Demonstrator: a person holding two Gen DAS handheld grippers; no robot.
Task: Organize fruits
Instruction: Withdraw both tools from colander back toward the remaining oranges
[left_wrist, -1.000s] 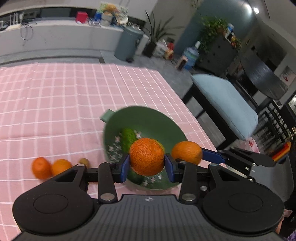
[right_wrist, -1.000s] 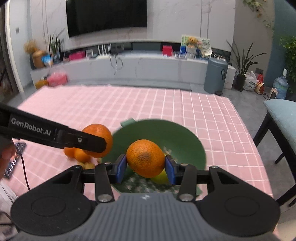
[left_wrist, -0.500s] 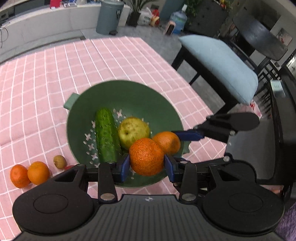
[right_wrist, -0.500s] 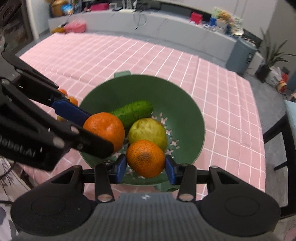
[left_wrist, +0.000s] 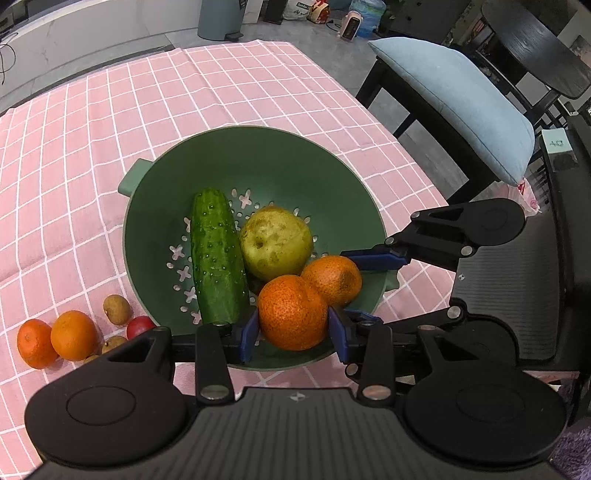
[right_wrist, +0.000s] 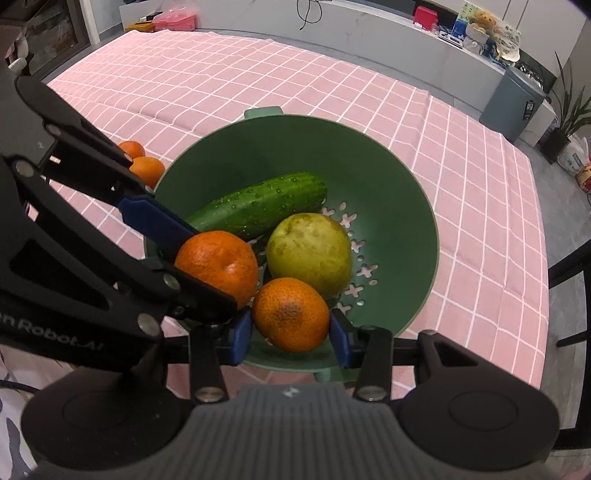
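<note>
A green colander (left_wrist: 258, 147) (right_wrist: 388, 173) sits on the pink checked tablecloth. It holds a cucumber (left_wrist: 218, 254) (right_wrist: 258, 206) and a yellow-green pear (left_wrist: 275, 242) (right_wrist: 310, 254). My left gripper (left_wrist: 292, 328) is shut on a tangerine (left_wrist: 291, 312), held over the colander's near rim; the same tangerine shows in the right wrist view (right_wrist: 218, 266). My right gripper (right_wrist: 291, 332) is shut on another tangerine (right_wrist: 290, 314), which also shows in the left wrist view (left_wrist: 332, 278), right beside the first one.
Left of the colander lie two tangerines (left_wrist: 55, 338) (right_wrist: 146, 170), small brown longan-like fruits (left_wrist: 117, 309) and a red one (left_wrist: 139, 326). A chair with a blue cushion (left_wrist: 454, 99) stands off the table's right edge. A grey bin (right_wrist: 517, 103) stands on the floor beyond.
Both grippers tilted down and came lower over the colander with their tangerines, which now sit side by side above the near rim, close to the pear.
</note>
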